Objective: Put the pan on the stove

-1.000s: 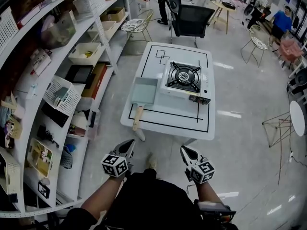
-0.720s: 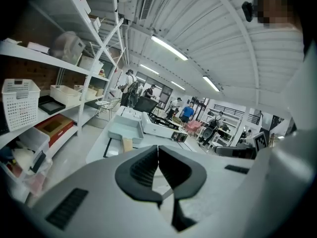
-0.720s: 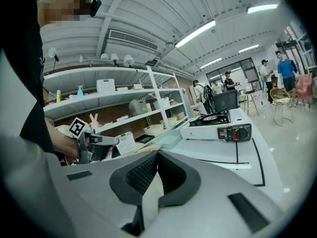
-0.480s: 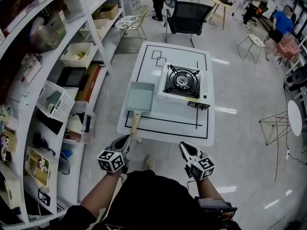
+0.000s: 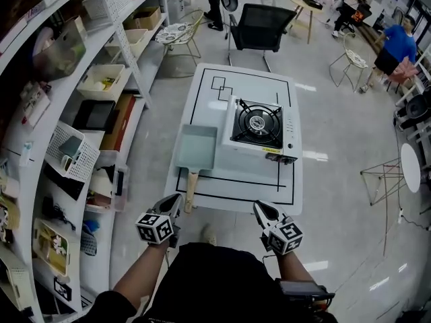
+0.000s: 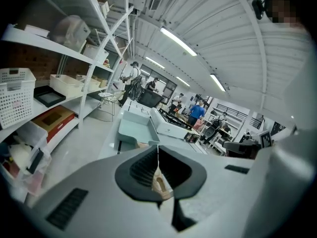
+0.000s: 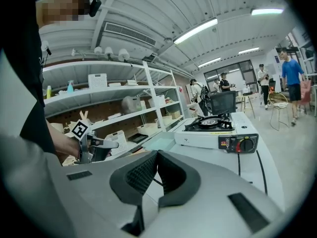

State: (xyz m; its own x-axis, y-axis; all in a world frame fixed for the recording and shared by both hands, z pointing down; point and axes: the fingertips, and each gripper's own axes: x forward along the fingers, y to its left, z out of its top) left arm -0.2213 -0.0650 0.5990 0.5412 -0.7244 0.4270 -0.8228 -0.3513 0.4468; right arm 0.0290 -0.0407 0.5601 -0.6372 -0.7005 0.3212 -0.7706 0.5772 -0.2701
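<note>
The pan, a shallow rectangular one in pale teal, sits flat on the left half of the white table. It is just beside the stove and clear of its black grate. The pan's wooden handle points back toward the person holding the tools, and its end reaches about to the table's near edge. The left gripper hangs right by that handle end, a little to its left. Its jaws are pressed together with nothing clamped between them. In the left gripper view the tan tip of the handle shows just beyond the closed tips, through the hollow behind them, with the teal pan farther on. The right gripper is held off the near edge on the other side, well apart from the pan. It is likewise clenched on nothing and aimed toward the stove's front panel with its red knob. Black lines are marked out on the tabletop, and the stove stands inside the larger outline. Along the left wall runs white shelving stacked with baskets, trays and boxes. A black office chair stands at the table's far end, and a white wire chair is near the shelves. Farther back on the shiny floor a person in a blue top stands at the right, with others behind.
</note>
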